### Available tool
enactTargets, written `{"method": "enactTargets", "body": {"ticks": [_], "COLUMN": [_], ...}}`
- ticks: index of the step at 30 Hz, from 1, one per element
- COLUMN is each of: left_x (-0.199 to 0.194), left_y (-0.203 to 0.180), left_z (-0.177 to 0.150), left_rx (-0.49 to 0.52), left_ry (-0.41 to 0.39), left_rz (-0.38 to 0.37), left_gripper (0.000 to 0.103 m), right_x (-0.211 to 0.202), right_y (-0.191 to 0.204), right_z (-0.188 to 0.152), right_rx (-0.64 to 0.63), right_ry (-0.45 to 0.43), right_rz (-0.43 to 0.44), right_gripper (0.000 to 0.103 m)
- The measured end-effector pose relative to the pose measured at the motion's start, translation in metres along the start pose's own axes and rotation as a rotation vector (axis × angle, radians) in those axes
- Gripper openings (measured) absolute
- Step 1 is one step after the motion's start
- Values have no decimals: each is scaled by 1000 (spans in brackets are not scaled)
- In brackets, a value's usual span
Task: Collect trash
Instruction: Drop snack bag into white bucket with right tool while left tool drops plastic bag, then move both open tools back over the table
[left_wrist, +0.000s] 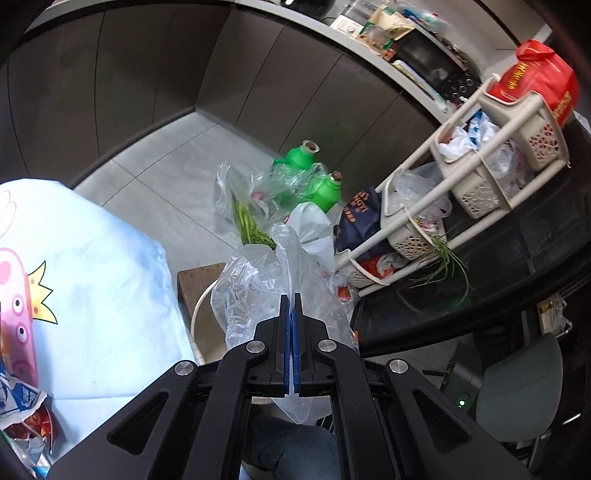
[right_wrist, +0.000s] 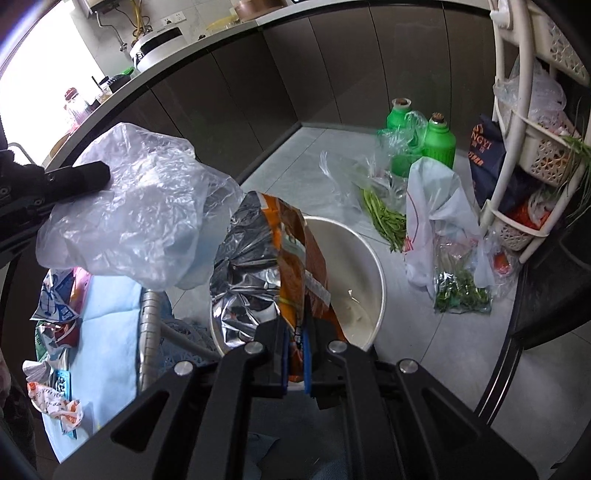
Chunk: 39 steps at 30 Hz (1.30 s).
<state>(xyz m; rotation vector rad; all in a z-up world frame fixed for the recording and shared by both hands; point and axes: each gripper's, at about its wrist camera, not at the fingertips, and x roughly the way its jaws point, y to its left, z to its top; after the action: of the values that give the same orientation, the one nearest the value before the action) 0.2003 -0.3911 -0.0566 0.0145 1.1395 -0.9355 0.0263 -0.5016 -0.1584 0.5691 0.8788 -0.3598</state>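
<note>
Left gripper (left_wrist: 291, 306) is clamped on a clear plastic bag (left_wrist: 251, 288) at frame centre. Right gripper (right_wrist: 295, 332) pinches an orange foil wrapper (right_wrist: 266, 266) above the white bucket (right_wrist: 373, 266).

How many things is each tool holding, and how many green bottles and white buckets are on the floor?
Clear plastic bag in the left tool: 1
Orange foil snack bag in the right tool: 1
Green bottles on the floor: 2
White bucket below the tools: 1
Total: 5
</note>
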Motion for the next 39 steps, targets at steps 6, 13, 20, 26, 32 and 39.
{"method": "enactTargets", "body": {"ticks": [6, 13, 20, 26, 32, 39], "left_x": [7, 24, 48, 37, 6, -49], "left_y": [7, 7, 2, 1, -2, -10], "left_z": [1, -3, -8, -10, -8, -22], "left_rx": [7, 15, 34, 59, 71, 68], "left_ry": [15, 50, 87, 11, -75, -168], "left_rz": [15, 13, 25, 48, 88, 107], "left_gripper": [1, 1, 1, 65, 84, 94], "right_x": [17, 17, 16, 17, 14, -16], "right_y": [-1, -8, -13, -12, -7, 12], "right_z": [1, -3, -9, -12, -10, -7], "right_rx": [0, 5, 13, 15, 4, -38], "right_ry": [11, 22, 35, 38, 34, -24], "right_rz": [-20, -42, -62, -62, -60, -36], "right_gripper": [37, 43, 43, 43, 48, 88]}}
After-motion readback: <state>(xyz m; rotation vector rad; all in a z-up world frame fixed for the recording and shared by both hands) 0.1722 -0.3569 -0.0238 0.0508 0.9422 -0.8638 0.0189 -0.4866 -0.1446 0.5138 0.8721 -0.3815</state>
